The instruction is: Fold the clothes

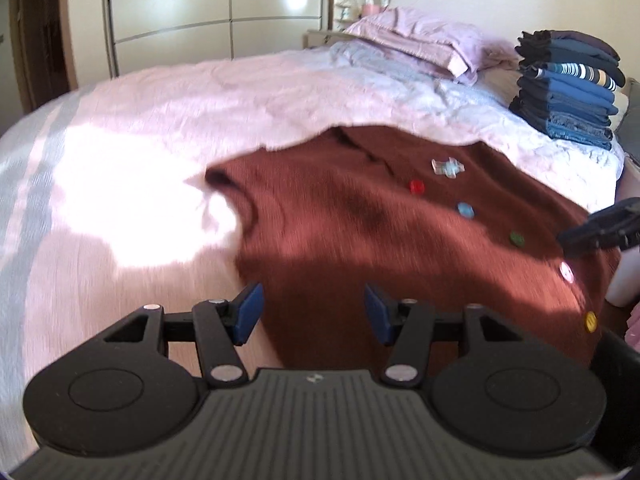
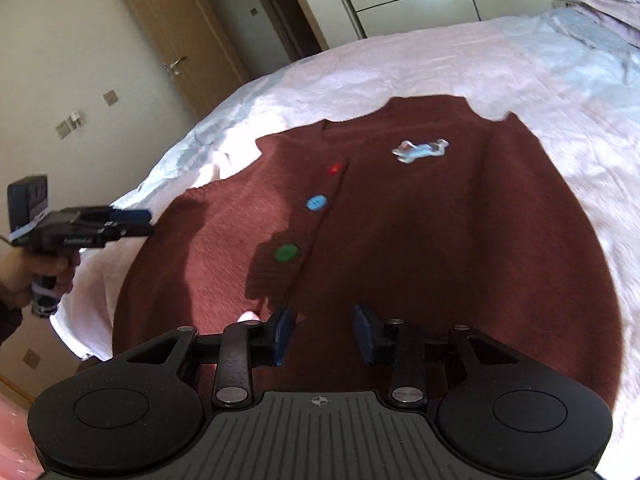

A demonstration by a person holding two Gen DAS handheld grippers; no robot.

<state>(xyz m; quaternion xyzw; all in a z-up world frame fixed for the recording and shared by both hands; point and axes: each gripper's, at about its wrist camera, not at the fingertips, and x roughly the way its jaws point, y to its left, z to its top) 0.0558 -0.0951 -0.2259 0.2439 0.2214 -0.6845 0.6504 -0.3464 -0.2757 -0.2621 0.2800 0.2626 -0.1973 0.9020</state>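
Brown cardigan [image 2: 400, 220] lies flat, front up, on the pale bedspread [image 1: 168, 120], with its red, blue and green buttons [image 2: 316, 202] in a row and a small patch [image 2: 420, 150] on the chest. Left gripper [image 1: 314, 314] hovers over its near edge, jaws apart, nothing between them. Right gripper [image 2: 323, 334] is above the hem, jaws also parted and empty. Stack of folded clothes [image 1: 568, 84] sits at the far right, beside the pillows [image 1: 420, 44].

Bedroom: bed [image 1: 200, 92] under pale pink cover, sunlit at left; pillows [image 1: 420, 40] at its head; white wardrobe [image 1: 200, 4]; wooden door [image 2: 176, 36] in cream wall
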